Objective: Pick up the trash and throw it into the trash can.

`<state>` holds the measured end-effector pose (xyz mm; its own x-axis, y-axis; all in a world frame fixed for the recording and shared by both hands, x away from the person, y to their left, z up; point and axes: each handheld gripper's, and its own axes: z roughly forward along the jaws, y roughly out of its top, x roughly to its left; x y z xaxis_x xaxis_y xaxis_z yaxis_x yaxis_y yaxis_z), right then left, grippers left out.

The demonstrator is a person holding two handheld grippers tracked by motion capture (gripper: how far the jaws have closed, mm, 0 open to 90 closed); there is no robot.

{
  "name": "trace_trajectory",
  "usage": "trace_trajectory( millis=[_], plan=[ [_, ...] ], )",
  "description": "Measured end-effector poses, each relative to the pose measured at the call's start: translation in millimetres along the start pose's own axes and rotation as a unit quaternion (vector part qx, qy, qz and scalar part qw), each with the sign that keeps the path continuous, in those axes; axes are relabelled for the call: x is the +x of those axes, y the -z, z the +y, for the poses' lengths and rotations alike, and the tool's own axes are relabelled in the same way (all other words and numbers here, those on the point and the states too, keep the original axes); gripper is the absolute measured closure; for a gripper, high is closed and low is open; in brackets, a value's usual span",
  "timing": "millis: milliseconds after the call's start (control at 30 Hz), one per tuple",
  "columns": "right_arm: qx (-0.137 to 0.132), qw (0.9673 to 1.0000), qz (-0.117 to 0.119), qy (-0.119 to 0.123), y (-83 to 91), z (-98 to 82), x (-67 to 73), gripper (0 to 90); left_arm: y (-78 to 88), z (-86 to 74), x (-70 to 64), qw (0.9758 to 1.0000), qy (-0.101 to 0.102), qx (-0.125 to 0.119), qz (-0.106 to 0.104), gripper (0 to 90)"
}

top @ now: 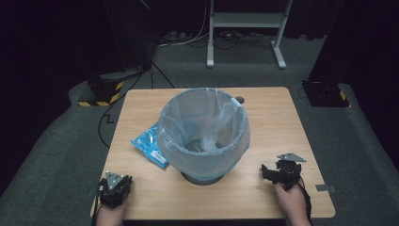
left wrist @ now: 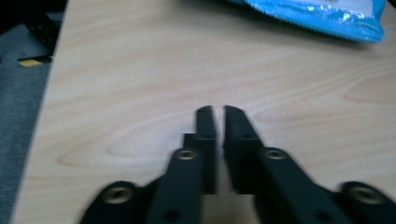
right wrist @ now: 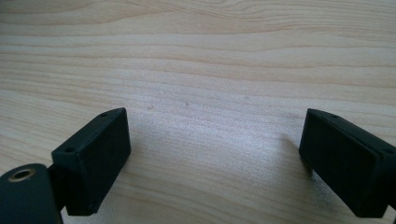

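The high view is showing a lined bin [top: 203, 134] standing mid-table [top: 263, 197], with the blue packet [top: 150, 145] lying just beside it. The left gripper [left wrist: 218, 112] is facing that packet [left wrist: 317, 14], jaws together and empty. The right gripper [right wrist: 212, 140] is hovering over bare wood, its 2 jaws wide apart.

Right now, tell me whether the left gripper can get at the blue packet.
Probably yes. The left gripper sits at the near table edge, jaws shut on nothing, with bare wood up to the blue packet. The bin stands beside the packet, not across that path.
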<state>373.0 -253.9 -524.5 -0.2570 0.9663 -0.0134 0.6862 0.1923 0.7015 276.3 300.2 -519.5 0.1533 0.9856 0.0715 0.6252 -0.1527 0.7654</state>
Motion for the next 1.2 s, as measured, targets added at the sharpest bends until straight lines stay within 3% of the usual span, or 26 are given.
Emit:
trace_trajectory(
  millis=[67, 133, 200, 367, 400, 433, 467, 500, 600, 667, 700, 800, 867, 933, 1000, 1067, 1200],
  plan=[
    [0.0, 1.0, -0.001, 0.001, 0.0, 0.0, 0.1, 8.6, 2.9, 13.2, 0.9, 0.9998, 0.002, -0.022, -0.002, 89.6],
    [0.0, 1.0, -0.001, 0.0, 0.1, 0.0, 0.1, 8.7, 4.6, 39.0, 4.8, 0.9987, -0.009, -0.047, -0.017, 89.2],
    [0.0, 1.0, -0.001, 0.001, 0.1, 0.0, 0.3, 8.8, 0.2, 57.4, 9.3, 0.9981, -0.001, -0.054, -0.029, 82.1],
    [0.0, 1.0, -0.001, 0.001, 0.1, 0.0, 0.3, 8.9, -25.7, 94.2, 18.8, 0.9981, 0.021, -0.044, -0.039, 59.2],
    [0.0, 1.0, -0.001, 0.001, 0.1, 0.0, 0.3, 8.9, -25.7, 94.2, 18.8, 0.9981, 0.021, -0.044, -0.039, 54.2],
    [-0.001, 1.0, -0.001, 0.004, 0.0, -0.1, 0.0, 9.0, -41.2, 104.8, 23.5, 0.9986, 0.03, -0.03, -0.032, 49.7],
    [-0.001, 1.0, -0.001, 0.004, 0.0, -0.1, 0.0, 9.0, -41.2, 104.8, 23.5, 0.9986, 0.03, -0.03, -0.032, 46.1],
    [-0.001, 1.0, -0.001, 0.004, 0.0, -0.1, 0.0, 8.9, -57.7, 111.9, 29.7, 0.9983, 0.048, -0.021, -0.026, 40.4],
    [-0.001, 1.0, 0.0, 0.004, 0.1, -0.1, 0.2, 9.0, -76.5, 115.1, 38.7, 0.9964, 0.079, -0.015, -0.027, 35.4],
    [-0.002, 1.0, 0.0, 0.006, 0.1, -0.3, 0.6, 9.1, -82.4, 115.7, 41.8, 0.996, 0.087, -0.007, -0.021, 33.3],
    [-0.001, 1.0, 0.001, 0.006, 0.3, -0.3, 0.9, 9.2, -92.2, 116.6, 44.4, 0.9955, 0.091, 0.013, -0.021, 31.9],
    [-0.001, 1.0, 0.002, 0.006, 0.4, -0.5, 1.2, 9.2, -101.0, 116.2, 44.4, 0.9958, 0.084, 0.03, -0.019, 30.1],
    [-0.002, 1.0, 0.002, 0.006, 0.4, -0.5, 1.1, 9.2, -108.3, 113.5, 46.7, 0.9941, 0.095, 0.044, -0.031, 29.1],
    [-0.002, 1.0, 0.002, 0.007, 0.4, -0.5, 1.1, 9.2, -109.7, 112.5, 46.0, 0.994, 0.092, 0.048, -0.035, 28.9],
    [-0.002, 1.0, 0.002, 0.007, 0.4, -0.5, 1.1, 9.4, -113.9, 110.5, 38.7, 0.9946, 0.069, 0.068, -0.036, 29.1],
    [-0.002, 1.0, 0.003, 0.007, 0.5, -0.5, 1.1, 9.5, -114.9, 109.6, 34.1, 0.9945, 0.061, 0.077, -0.038, 32.3],
    [-0.003, 1.0, 0.003, 0.008, 0.7, -0.7, 1.3, 10.2, -117.0, 106.5, 30.7, 0.9937, 0.061, 0.085, -0.041, 35.3]
  ],
)
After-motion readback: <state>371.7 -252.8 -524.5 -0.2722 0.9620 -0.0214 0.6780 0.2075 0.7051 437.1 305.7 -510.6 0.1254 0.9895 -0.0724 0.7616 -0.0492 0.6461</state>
